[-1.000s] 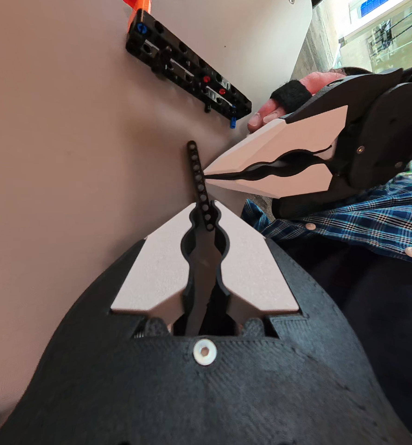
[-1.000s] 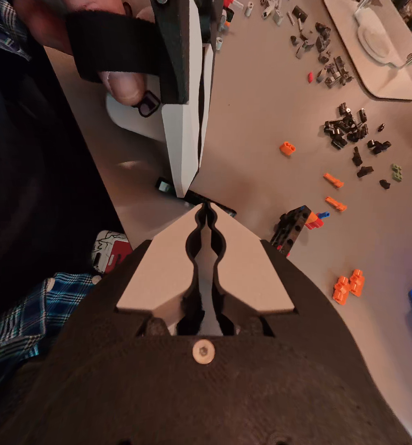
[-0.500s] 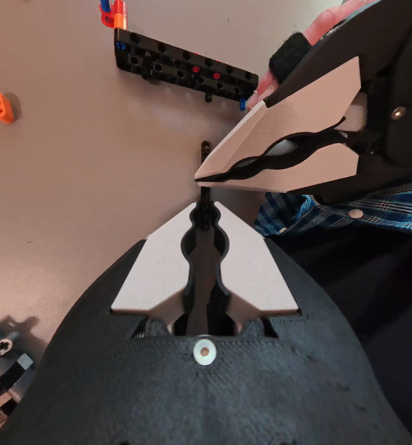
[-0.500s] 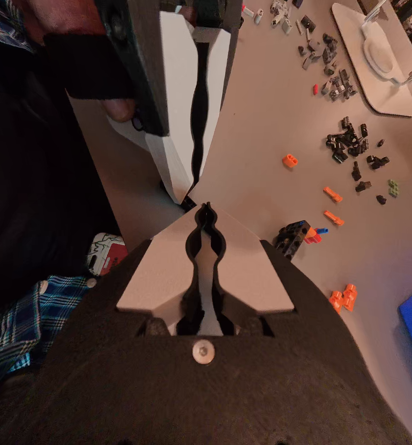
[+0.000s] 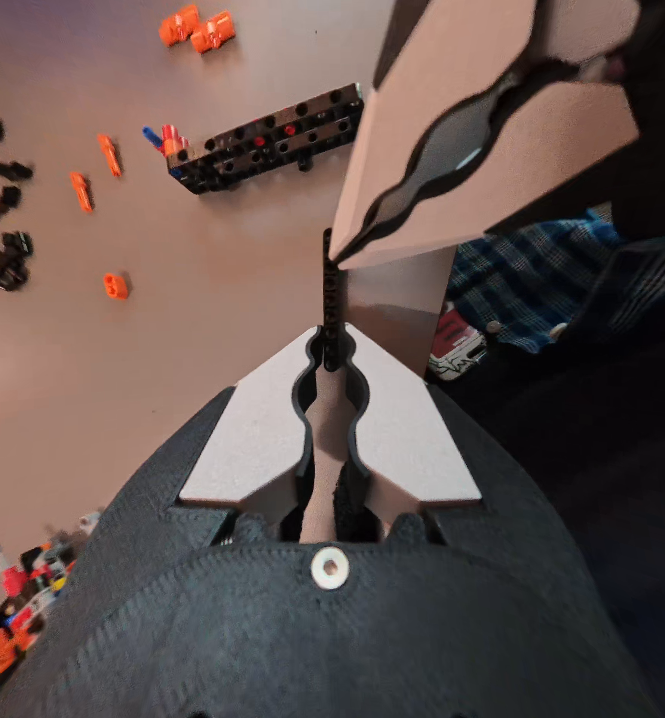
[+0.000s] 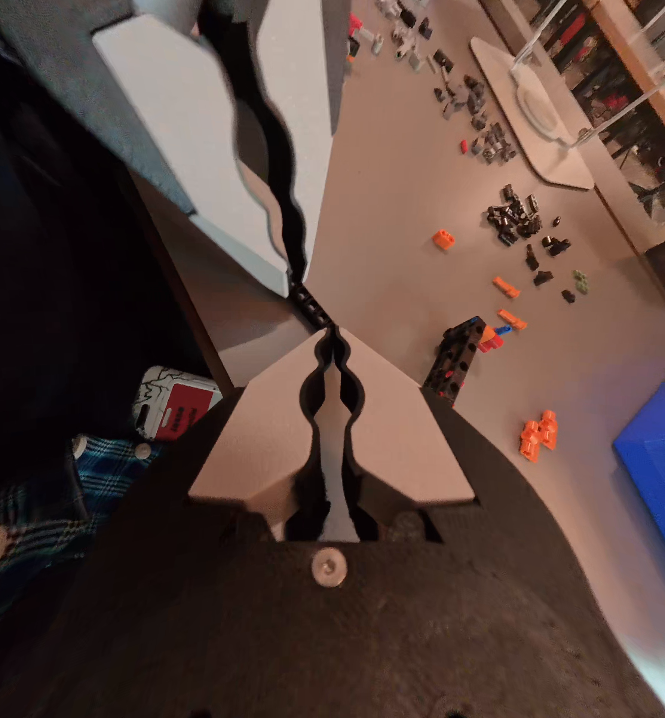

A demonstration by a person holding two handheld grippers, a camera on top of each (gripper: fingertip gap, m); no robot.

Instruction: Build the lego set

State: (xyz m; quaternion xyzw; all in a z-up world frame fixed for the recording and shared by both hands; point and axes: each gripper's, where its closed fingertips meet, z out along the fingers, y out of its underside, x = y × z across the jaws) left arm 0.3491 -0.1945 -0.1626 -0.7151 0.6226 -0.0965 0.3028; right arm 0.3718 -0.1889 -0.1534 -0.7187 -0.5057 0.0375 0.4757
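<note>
Above a beige tabletop [image 5: 167, 349], the long thin black holed lego beam [image 5: 331, 303] spans both tongs: left gripper [image 5: 331, 342] pinches one end, right gripper [image 6: 331, 334] closes on the other, axis running between them.

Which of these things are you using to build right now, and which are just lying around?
In use:
left tool
right tool
thin black beam, gripped by both tools
black frame assembly, on the table

Lying about:
orange pieces
pile of black pieces
blue box
red and white case
</note>
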